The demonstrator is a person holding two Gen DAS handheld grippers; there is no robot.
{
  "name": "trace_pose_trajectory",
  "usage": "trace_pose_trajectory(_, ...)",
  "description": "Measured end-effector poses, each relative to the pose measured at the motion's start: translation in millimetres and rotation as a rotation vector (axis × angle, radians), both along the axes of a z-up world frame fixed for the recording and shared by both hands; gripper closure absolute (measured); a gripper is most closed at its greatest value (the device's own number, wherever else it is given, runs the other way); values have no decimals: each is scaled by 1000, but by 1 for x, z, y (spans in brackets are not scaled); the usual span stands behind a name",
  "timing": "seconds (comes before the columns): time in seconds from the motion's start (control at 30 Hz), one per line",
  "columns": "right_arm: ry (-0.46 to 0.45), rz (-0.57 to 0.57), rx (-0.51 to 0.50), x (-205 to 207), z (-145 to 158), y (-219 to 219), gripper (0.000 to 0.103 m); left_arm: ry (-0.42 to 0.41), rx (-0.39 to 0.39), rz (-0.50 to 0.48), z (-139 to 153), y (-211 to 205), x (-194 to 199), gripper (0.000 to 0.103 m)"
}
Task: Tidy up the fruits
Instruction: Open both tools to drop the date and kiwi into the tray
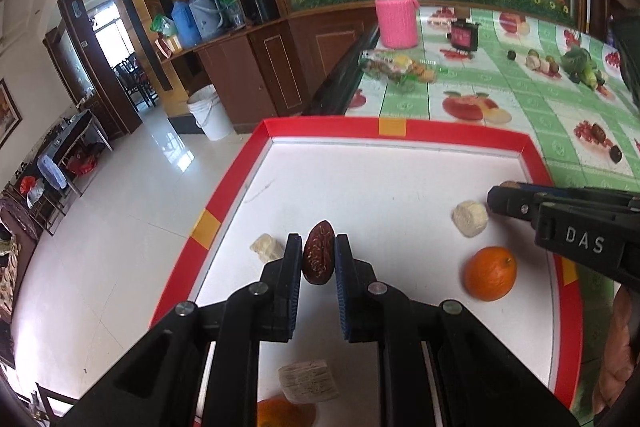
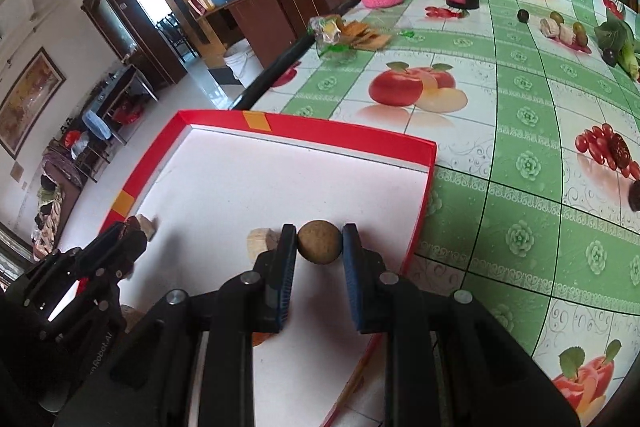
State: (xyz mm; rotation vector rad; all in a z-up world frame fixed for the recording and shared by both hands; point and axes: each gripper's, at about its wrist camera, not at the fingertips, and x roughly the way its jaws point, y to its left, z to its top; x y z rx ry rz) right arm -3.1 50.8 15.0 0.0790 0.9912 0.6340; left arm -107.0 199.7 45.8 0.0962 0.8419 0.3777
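The left claw point(image 1: 318, 247) is clenched on a wrinkled red date point(image 1: 318, 253), held above the white floor of the red-rimmed tray point(image 1: 332, 127). The right claw point(image 2: 319, 241) grips a round brown longan point(image 2: 319, 241) over the same tray. An orange point(image 1: 490, 273) and pale sugarcane chunks point(image 1: 470, 219) lie inside. Farther off, on the fruit-patterned surface point(image 2: 500, 131), stands a pink-sleeved bottle point(image 1: 396, 11).

Both grippers are black plastic with silver screws at the joints. The left gripper point(image 1: 318, 247) has blue ribbed fingers point(image 1: 343, 287). The right gripper point(image 2: 319, 239) bears white "DAS" lettering.
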Motion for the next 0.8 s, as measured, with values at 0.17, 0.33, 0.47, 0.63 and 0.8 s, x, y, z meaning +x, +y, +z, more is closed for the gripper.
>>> trace_pose_trajectory(0.17, -10, 27, -55, -5, 1, 10, 77, 48, -22, 34, -10, 8, 1, 78)
trace_pose_trajectory(0.33, -29, 37, -21, -12, 11, 3, 58, 18, -36, 96, -1, 16, -6, 32)
trace_pose_trajectory(0.47, -84, 0, 41, -17, 30, -23, 51, -18, -87, 113, 12, 17, -8, 24)
trace_pose_trajectory(0.63, -91, -59, 49, -13, 35, -58, 47, -21, -109, 65, 17, -3, -5, 24)
trace_pose_trajectory(0.8, -115, -160, -16, -7, 28, -110, 48, -15, -101, 12, 19, -29, -1, 24)
